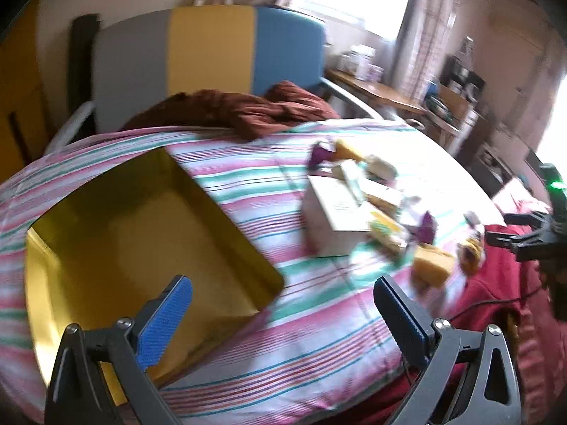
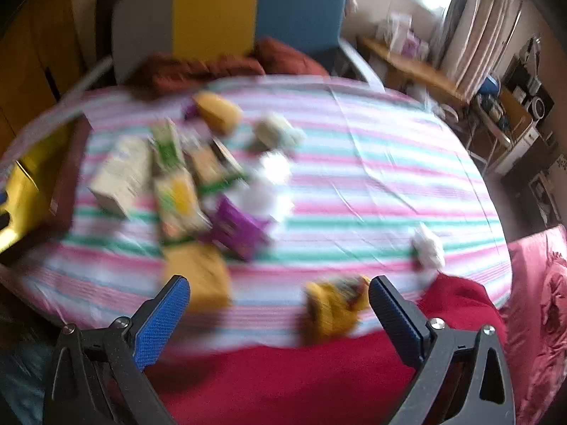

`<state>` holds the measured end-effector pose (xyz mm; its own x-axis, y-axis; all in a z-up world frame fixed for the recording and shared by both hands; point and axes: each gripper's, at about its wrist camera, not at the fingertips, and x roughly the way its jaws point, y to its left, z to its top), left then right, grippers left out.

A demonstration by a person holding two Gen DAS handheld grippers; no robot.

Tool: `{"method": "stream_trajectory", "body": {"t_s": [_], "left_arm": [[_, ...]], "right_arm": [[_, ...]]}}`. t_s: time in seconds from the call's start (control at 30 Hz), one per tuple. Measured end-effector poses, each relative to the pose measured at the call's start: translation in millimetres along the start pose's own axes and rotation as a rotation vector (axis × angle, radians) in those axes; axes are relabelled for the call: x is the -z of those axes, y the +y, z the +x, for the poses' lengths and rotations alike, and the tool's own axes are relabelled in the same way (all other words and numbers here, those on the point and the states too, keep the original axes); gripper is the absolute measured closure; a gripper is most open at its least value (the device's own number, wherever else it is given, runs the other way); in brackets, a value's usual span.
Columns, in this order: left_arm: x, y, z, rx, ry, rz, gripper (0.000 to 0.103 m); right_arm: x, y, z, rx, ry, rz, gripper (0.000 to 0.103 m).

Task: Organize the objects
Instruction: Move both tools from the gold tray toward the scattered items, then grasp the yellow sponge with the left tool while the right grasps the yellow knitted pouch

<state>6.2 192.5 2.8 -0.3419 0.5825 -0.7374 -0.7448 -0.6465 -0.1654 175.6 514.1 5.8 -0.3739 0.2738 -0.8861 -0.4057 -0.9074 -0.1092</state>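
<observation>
You're holding your left hand-held gripper (image 1: 283, 315) wide apart and empty over the near corner of the gold tray (image 1: 134, 233) on the striped bed (image 1: 319, 336). Your right hand-held gripper (image 2: 280, 311) is also gaping, hanging just short of the yellow packet (image 2: 333, 310). Nothing's sorted yet, I'd say. Next you'd be closing on that packet, with the blurry snack pile (image 2: 191, 184) lying beyond.

A striped bedsheet (image 1: 319, 347) carries a gold tray (image 1: 117, 244), scattered small packets (image 2: 184, 198), and a red cloth (image 2: 283, 372).
</observation>
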Motion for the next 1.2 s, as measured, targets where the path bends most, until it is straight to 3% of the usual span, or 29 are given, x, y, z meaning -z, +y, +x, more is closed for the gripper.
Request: {"method": "stream_trajectory", "body": {"t_s": [0.17,0.33,0.5,0.57,0.77,1.13,1.2], "left_arm": [[-8.3,-39.8,20.8,0.063,0.044,0.108,0.000],[-10.7,-69.2,50.4,0.157,0.129,0.143,0.000],[-13.0,-103.9,66.8,0.283,0.120,0.223,0.001],[-13.0,-116.8,74.9,0.313,0.121,0.254,0.002],[-12.3,-146.2,108.2,0.390,0.175,0.307,0.014],[2.8,-178.9,155.3,0.411,0.257,0.367,0.021],[3.3,-179.1,162.8,0.416,0.267,0.357,0.030]], "right_arm": [[4.6,-27.6,29.8,0.000,0.138,-0.025,0.006],[6.1,-31.9,60.3,-0.037,0.229,-0.062,0.011],[8.2,-36.5,81.2,-0.003,0.292,-0.070,0.020],[7.3,-38.6,85.6,0.012,0.309,-0.066,0.033],[8.4,-41.2,85.2,0.028,0.284,-0.065,0.050],[17.1,-50.2,77.0,0.004,0.237,-0.019,0.052],[17.5,-49.7,76.5,-0.001,0.233,-0.011,0.052]]}}
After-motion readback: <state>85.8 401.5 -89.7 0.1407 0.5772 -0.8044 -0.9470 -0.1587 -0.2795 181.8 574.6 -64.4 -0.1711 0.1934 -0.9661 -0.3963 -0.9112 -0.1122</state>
